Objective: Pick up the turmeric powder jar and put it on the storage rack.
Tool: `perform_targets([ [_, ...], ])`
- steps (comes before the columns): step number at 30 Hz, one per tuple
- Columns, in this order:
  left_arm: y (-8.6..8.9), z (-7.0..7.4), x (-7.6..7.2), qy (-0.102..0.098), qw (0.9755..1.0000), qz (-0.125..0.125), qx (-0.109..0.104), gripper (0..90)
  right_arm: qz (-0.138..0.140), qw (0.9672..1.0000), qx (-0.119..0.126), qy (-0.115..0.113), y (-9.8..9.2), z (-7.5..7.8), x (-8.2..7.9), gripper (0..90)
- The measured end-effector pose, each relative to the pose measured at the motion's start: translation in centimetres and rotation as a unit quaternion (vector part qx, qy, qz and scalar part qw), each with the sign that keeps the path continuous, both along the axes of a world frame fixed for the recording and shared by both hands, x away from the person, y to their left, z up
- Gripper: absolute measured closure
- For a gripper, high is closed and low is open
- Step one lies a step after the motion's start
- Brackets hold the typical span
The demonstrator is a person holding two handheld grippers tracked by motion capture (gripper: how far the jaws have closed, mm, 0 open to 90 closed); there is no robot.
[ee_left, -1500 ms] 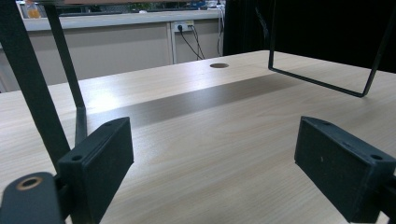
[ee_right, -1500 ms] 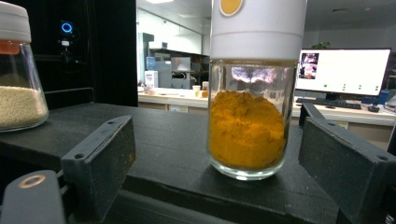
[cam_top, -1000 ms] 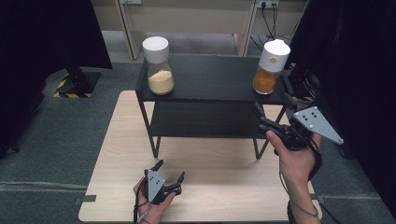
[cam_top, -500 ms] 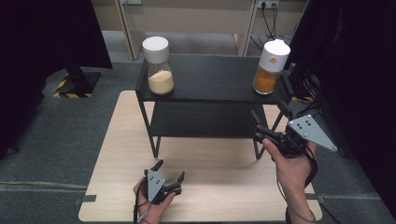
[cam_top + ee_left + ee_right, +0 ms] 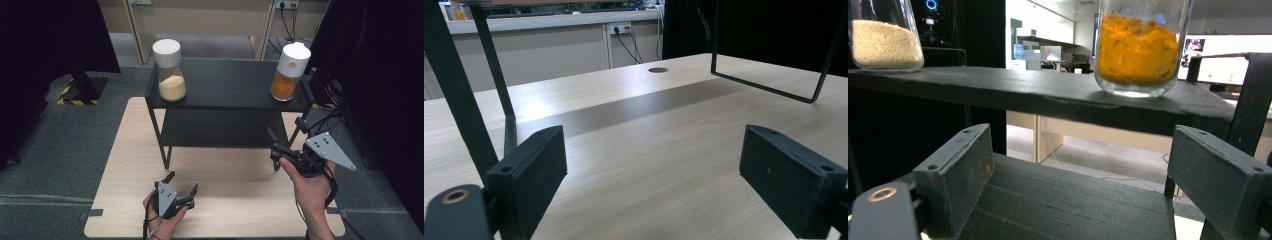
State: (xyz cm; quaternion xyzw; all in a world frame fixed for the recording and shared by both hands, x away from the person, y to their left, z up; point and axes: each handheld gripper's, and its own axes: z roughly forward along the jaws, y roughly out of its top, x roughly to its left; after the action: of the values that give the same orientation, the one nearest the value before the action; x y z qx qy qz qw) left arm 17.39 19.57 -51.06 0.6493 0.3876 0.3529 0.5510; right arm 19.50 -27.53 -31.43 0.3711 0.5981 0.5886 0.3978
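Observation:
A black two-tier shelf (image 5: 230,85) stands on the wooden table (image 5: 125,165). On its top board a white-lidded jar of beige grains (image 5: 170,70) stands at the left and a white-lidded jar of orange powder (image 5: 289,70) at the right. My right gripper (image 5: 272,142) is open by the shelf's right front leg and points at the lower board. In the right gripper view the gripper (image 5: 1078,170) has nothing between its jaws, with the orange jar (image 5: 1138,50) up ahead and the beige jar (image 5: 885,42) at the far left. My left gripper (image 5: 182,182) rests open near the table's front edge.
In the left gripper view the open gripper (image 5: 651,165) faces bare tabletop (image 5: 649,125), a shelf leg (image 5: 454,90) close at its left and a wire leg frame (image 5: 769,85) farther right. Dark curtains (image 5: 380,75) and cables (image 5: 327,117) lie to the right of the table.
My right gripper has drifted a little down and left in the high view, still beside the shelf's right front leg. The left gripper and both jars have kept still.

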Motion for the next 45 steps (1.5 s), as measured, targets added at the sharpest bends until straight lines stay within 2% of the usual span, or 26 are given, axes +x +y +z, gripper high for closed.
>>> perform_targets([
  [38,0.0,0.0,0.0,0.000,1.0000,-0.001,-0.001,11.3,0.013,0.9995,-0.004,0.029,-0.3,-3.7,-0.1,11.5],
  [45,0.0,0.0,0.0,0.001,1.0000,-0.002,-0.002,11.3,0.015,0.9990,-0.007,0.040,-0.3,-4.9,-0.2,11.5],
])
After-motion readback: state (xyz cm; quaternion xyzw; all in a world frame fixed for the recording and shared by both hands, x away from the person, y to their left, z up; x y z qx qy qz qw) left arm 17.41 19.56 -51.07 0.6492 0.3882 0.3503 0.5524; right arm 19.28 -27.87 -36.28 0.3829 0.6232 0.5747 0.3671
